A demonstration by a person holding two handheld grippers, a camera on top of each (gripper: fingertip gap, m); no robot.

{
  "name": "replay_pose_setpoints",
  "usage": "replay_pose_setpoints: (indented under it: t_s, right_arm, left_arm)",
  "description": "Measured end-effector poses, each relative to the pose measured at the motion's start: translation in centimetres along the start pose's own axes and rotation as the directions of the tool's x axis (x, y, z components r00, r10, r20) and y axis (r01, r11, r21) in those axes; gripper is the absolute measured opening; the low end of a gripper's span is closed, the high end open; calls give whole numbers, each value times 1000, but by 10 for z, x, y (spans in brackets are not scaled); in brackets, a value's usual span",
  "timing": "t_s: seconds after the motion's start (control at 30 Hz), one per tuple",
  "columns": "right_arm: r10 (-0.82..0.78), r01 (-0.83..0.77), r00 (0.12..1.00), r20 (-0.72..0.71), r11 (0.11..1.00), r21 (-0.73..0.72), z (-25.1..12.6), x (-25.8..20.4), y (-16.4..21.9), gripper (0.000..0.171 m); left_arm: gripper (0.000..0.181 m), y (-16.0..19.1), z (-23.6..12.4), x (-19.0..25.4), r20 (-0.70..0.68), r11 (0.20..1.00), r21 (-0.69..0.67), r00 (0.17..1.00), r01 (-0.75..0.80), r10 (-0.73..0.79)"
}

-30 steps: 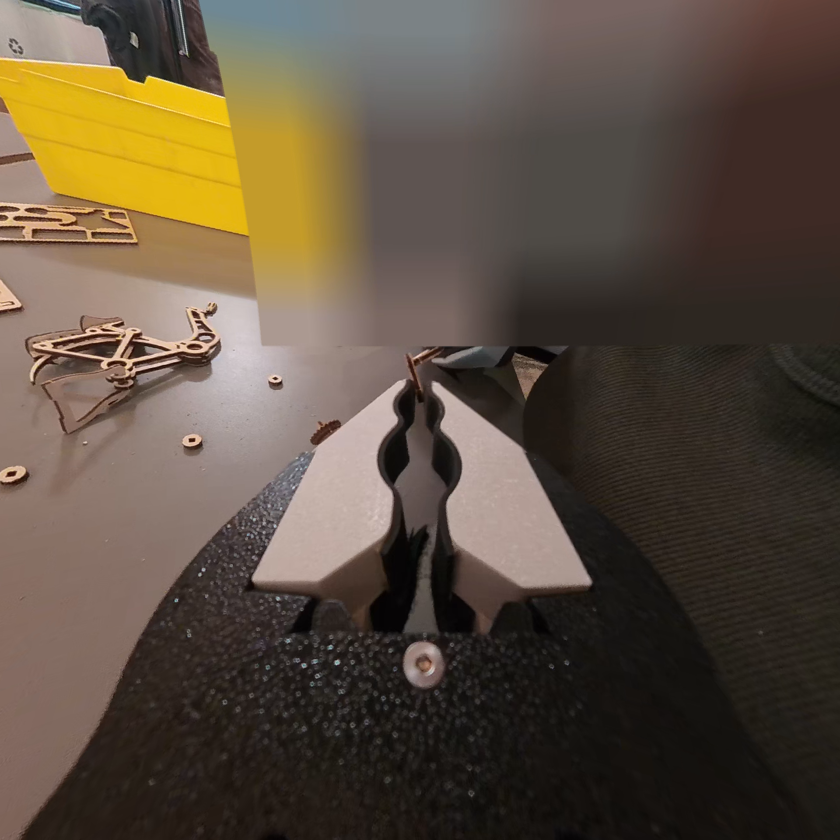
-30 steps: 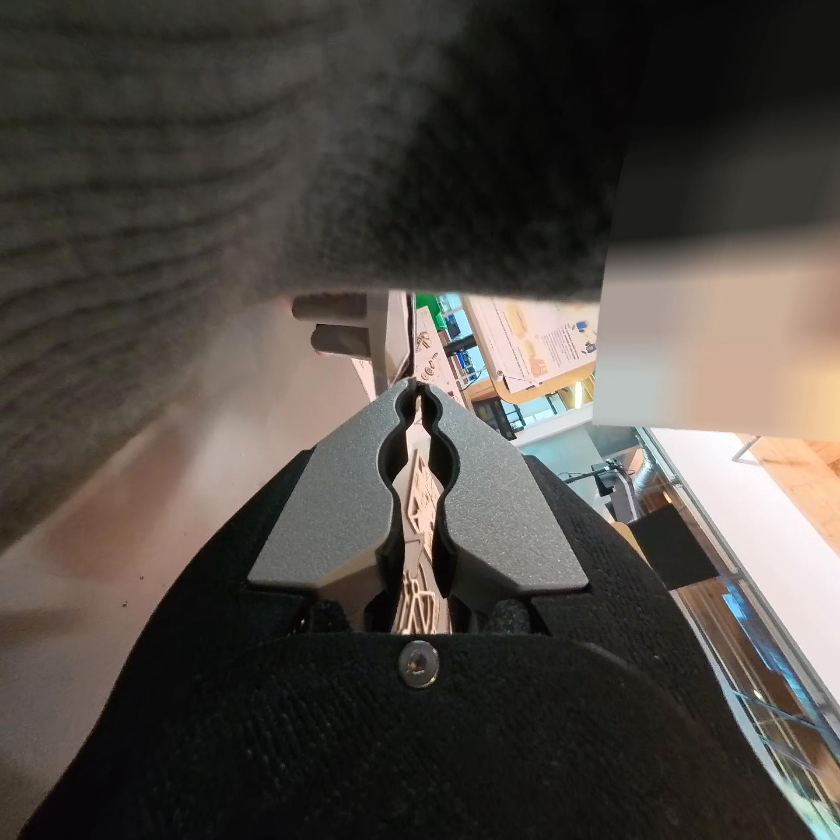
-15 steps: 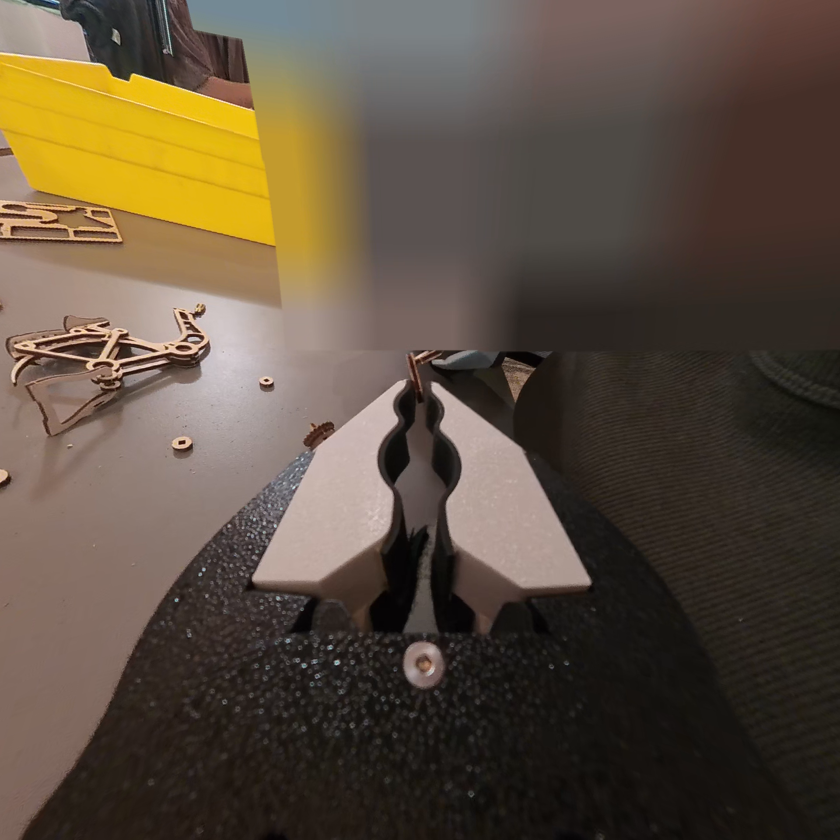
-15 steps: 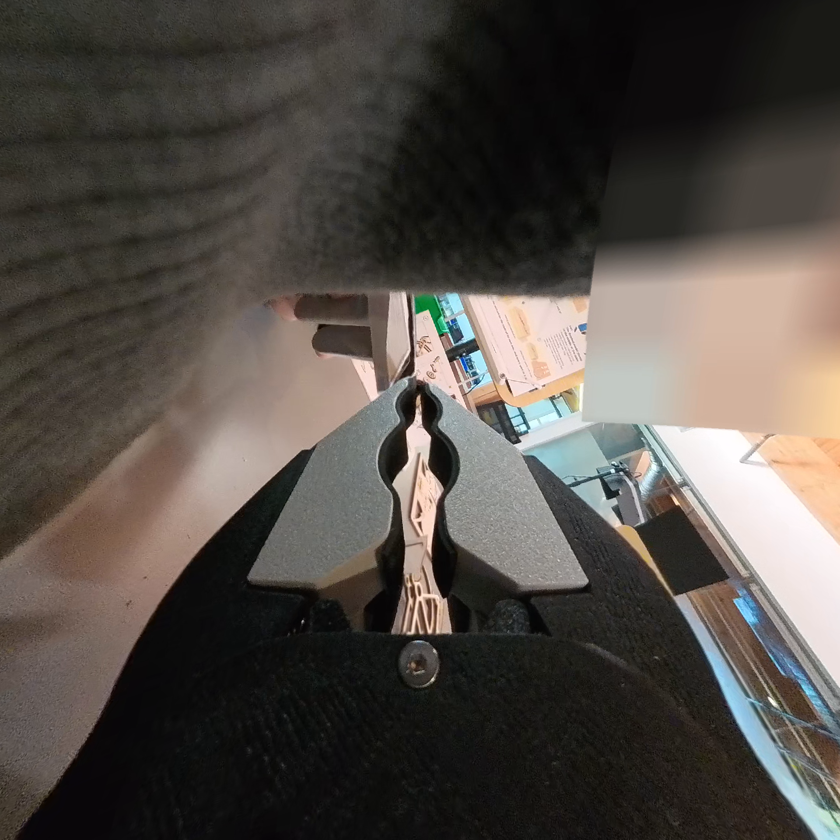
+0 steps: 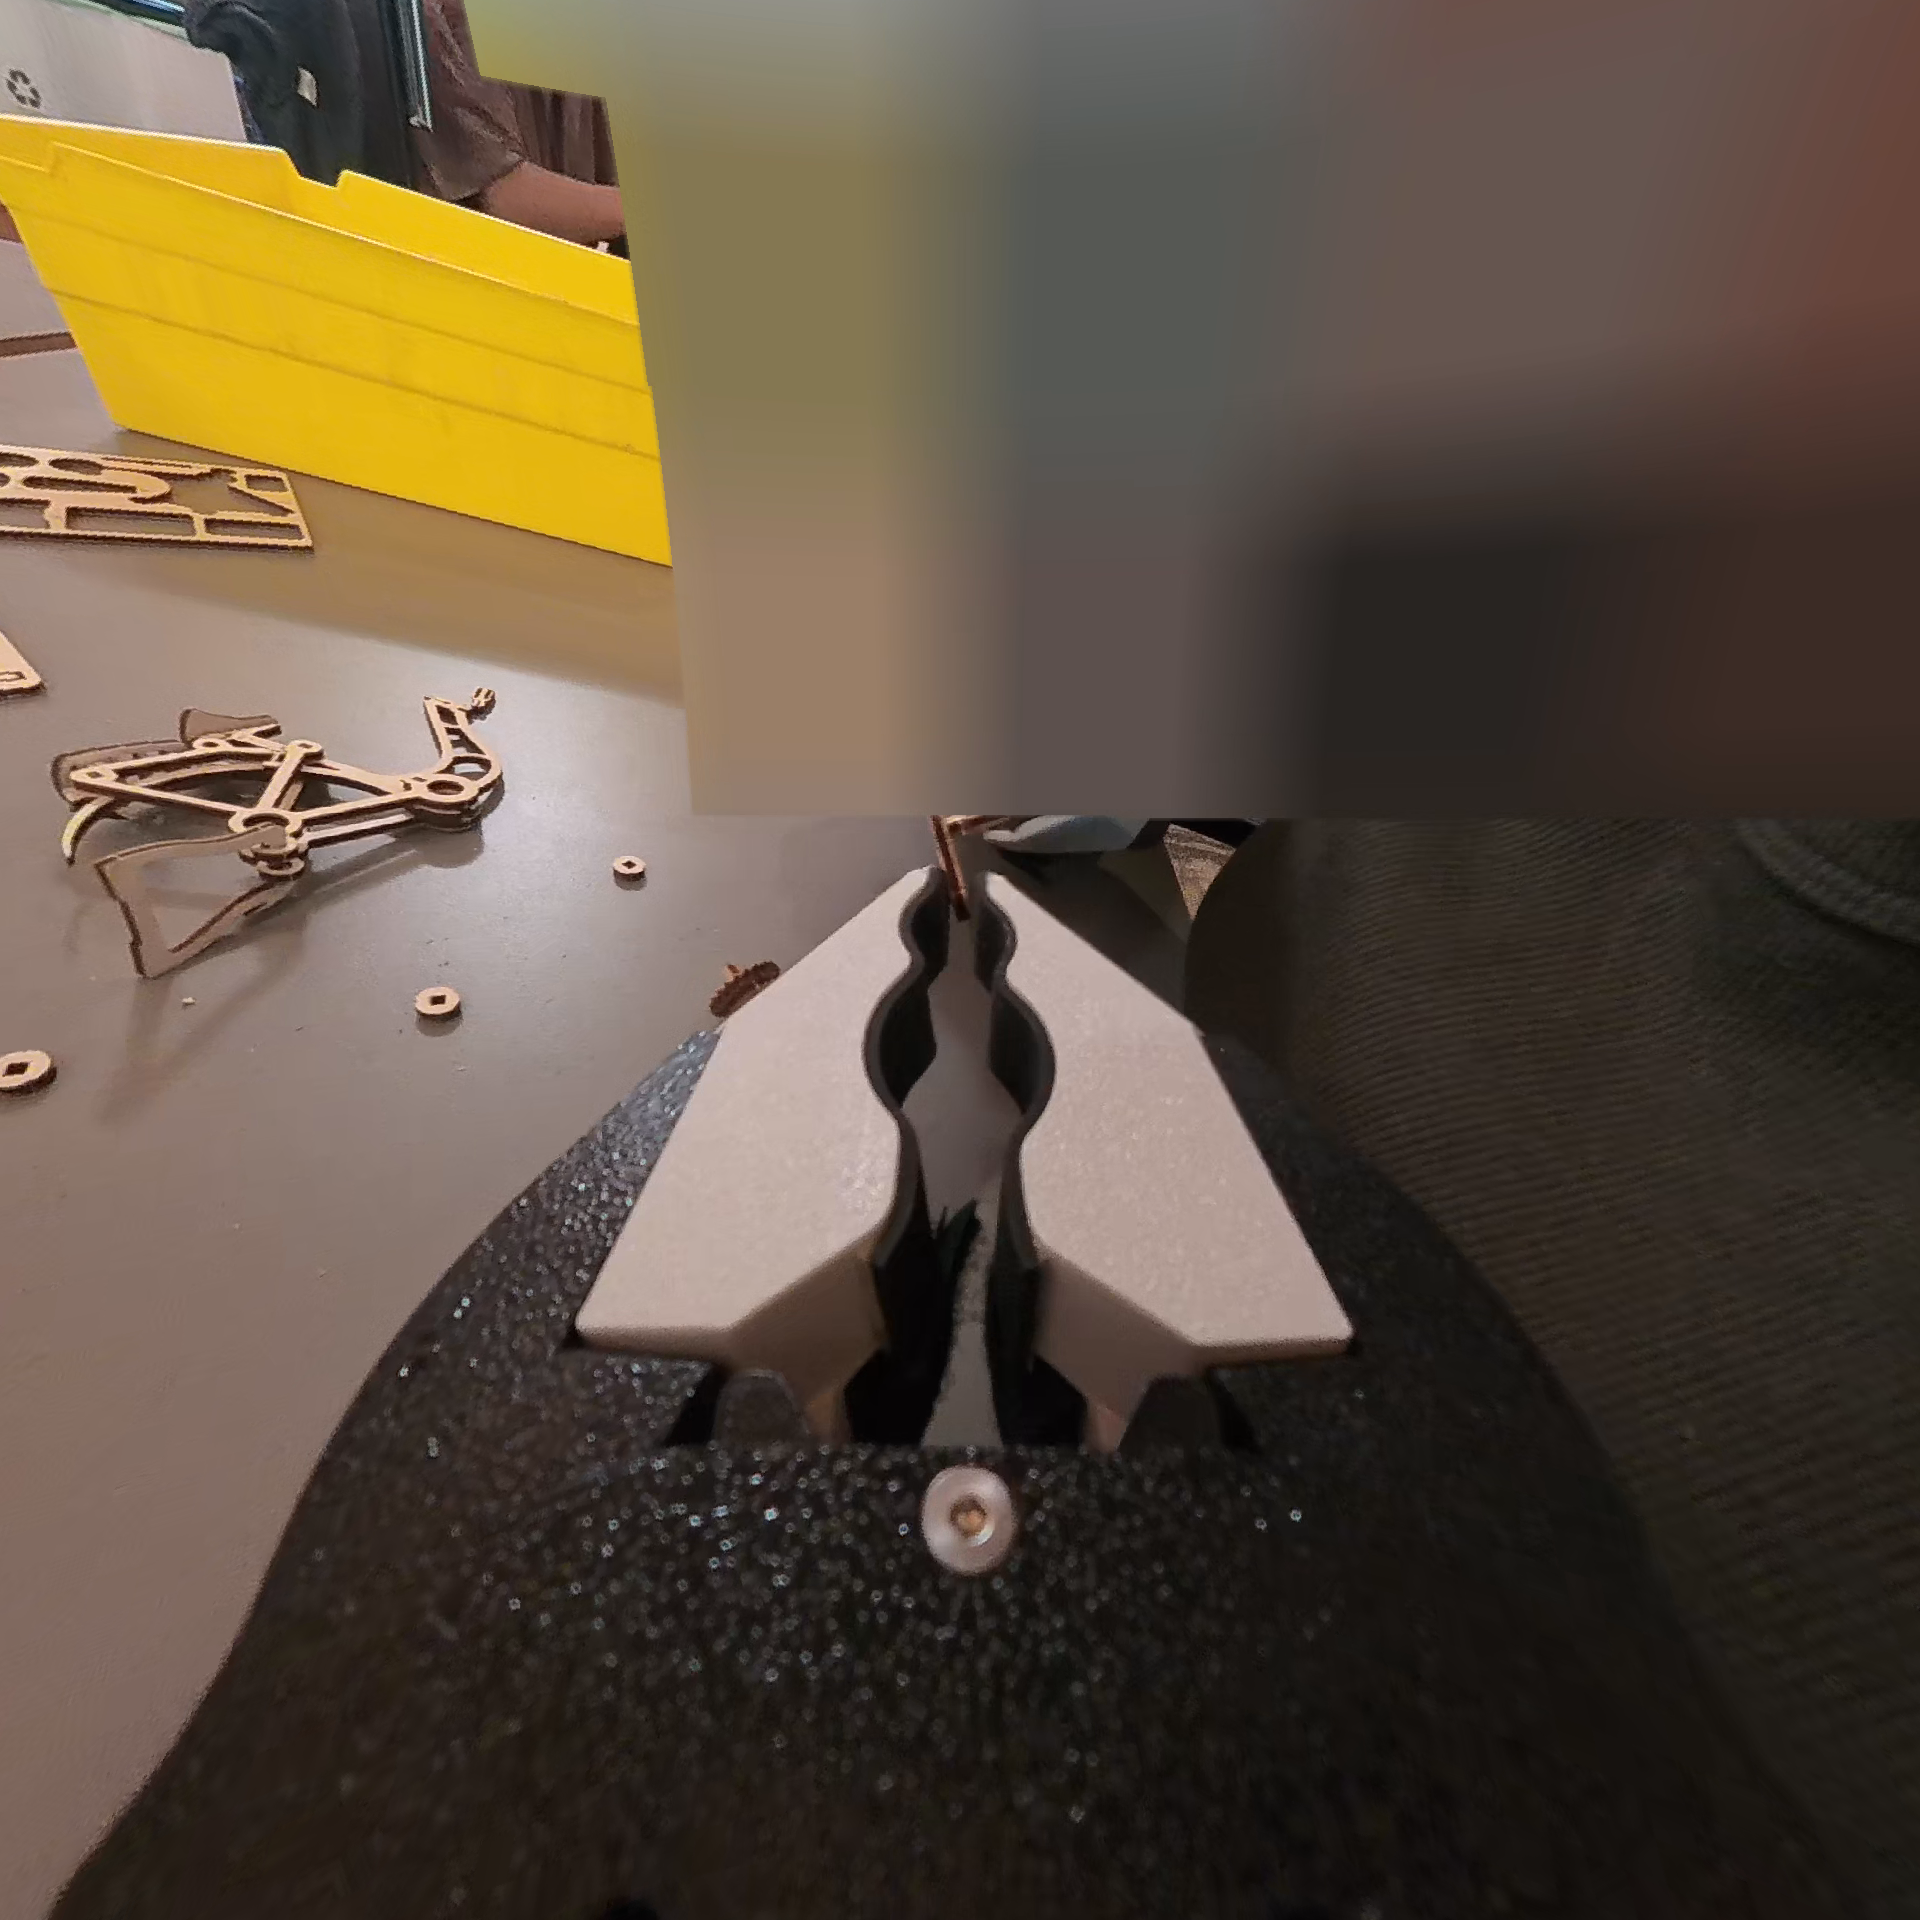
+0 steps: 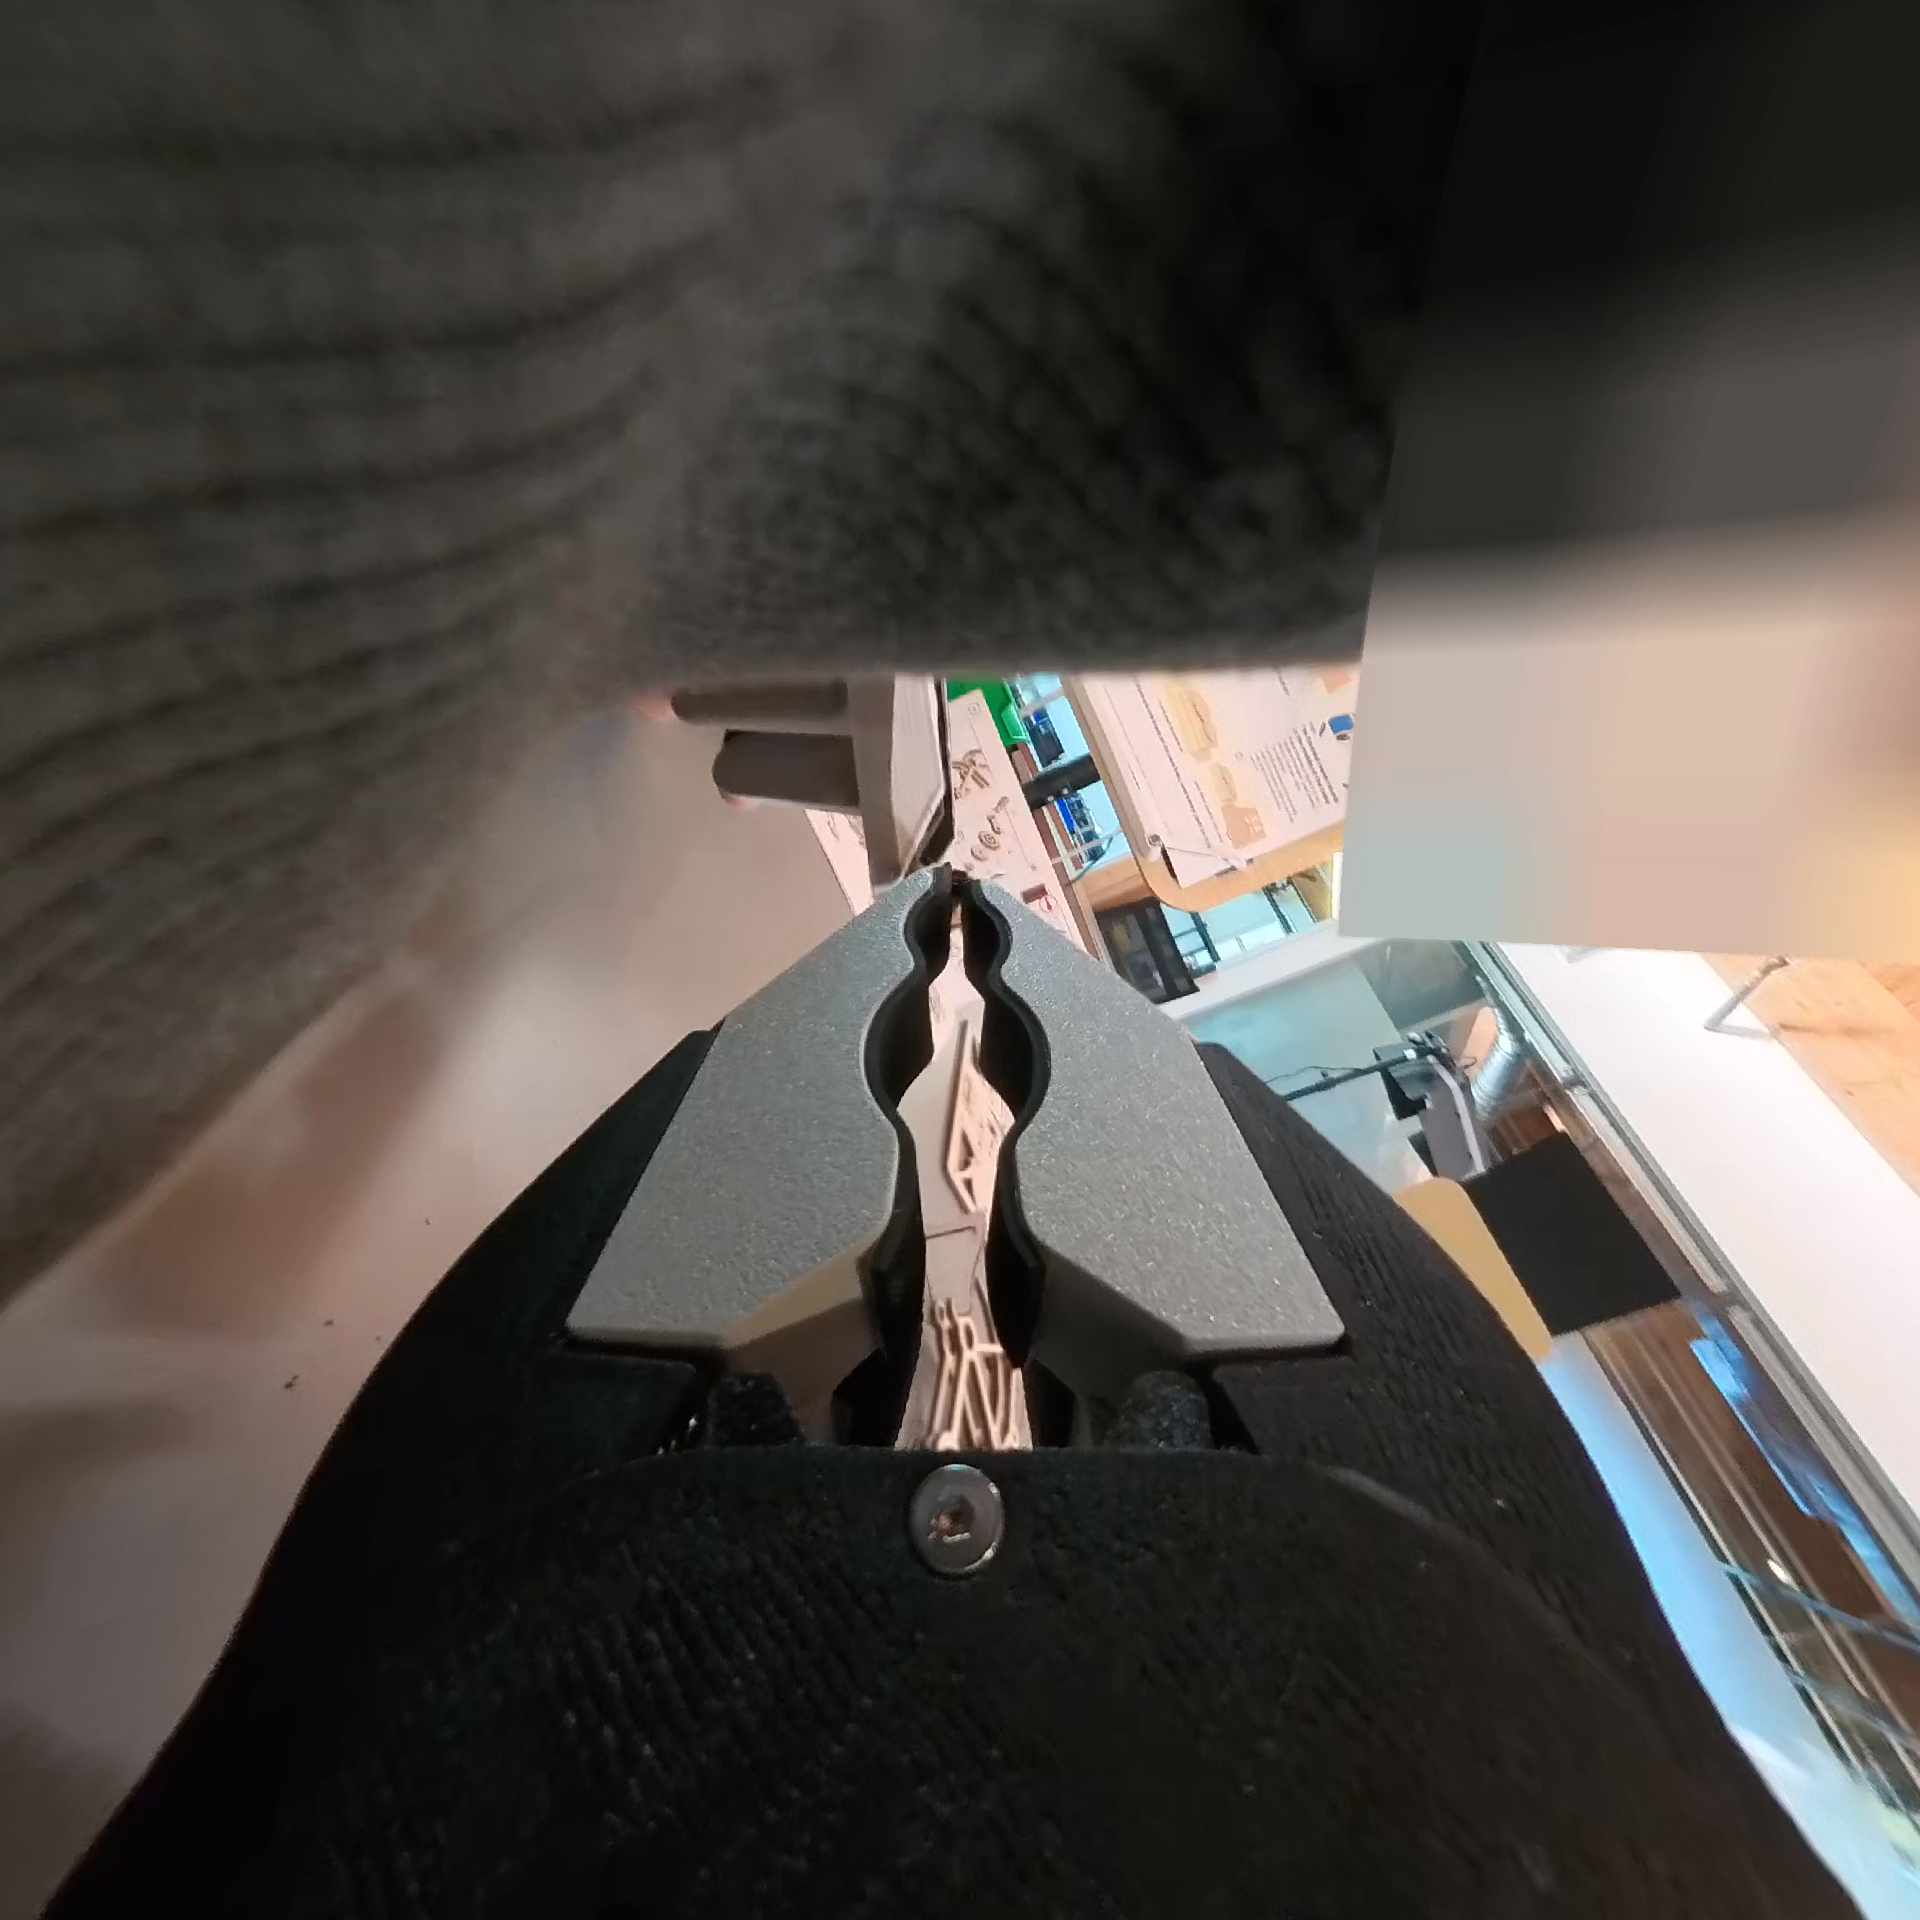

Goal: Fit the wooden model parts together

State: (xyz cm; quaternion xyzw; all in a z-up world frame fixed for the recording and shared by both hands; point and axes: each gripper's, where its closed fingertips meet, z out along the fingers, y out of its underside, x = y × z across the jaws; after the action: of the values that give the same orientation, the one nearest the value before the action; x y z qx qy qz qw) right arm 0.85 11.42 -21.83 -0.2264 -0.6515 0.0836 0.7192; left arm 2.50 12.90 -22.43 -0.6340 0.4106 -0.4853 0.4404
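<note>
My left gripper [image 5: 954, 896] is shut on a small brown wooden part [image 5: 950, 854] that sticks up from its tips. My right gripper [image 6: 956, 885] is shut, with a thin dark sliver of a part pinched at its tips, mostly hidden. In the right wrist view the left gripper's grey fingers [image 6: 896, 771] meet my right tips head-on. A half-built wooden model [image 5: 281, 810] lies flat on the brown table [image 5: 312, 1195] at the left. A cut-out wooden sheet [image 5: 156, 499] lies behind it; another sheet [image 6: 966, 1127] shows between my right fingers.
A yellow bin [image 5: 343, 343] stands at the back left. Small wooden washers [image 5: 440, 1003] and a little gear [image 5: 743, 982] are scattered on the table near my left gripper. A person's dark ribbed sleeve [image 5: 1558, 1195] fills the right side and hangs over the right wrist view [image 6: 623, 364].
Both grippers stay shut and tip to tip. The left view swayed slightly to the right and back; the right view shifted only a little.
</note>
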Motion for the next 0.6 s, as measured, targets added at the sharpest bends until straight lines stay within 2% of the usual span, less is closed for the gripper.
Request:
replay_pose_setpoints:
  t_s: [0.6]
  right_arm:
    - [37, -36, 999, 15, 999, -22, 5, -5, 2, 2]
  left_arm:
    - [2, 4, 1, -4, 78, 998, -30, 995, -63, 65]
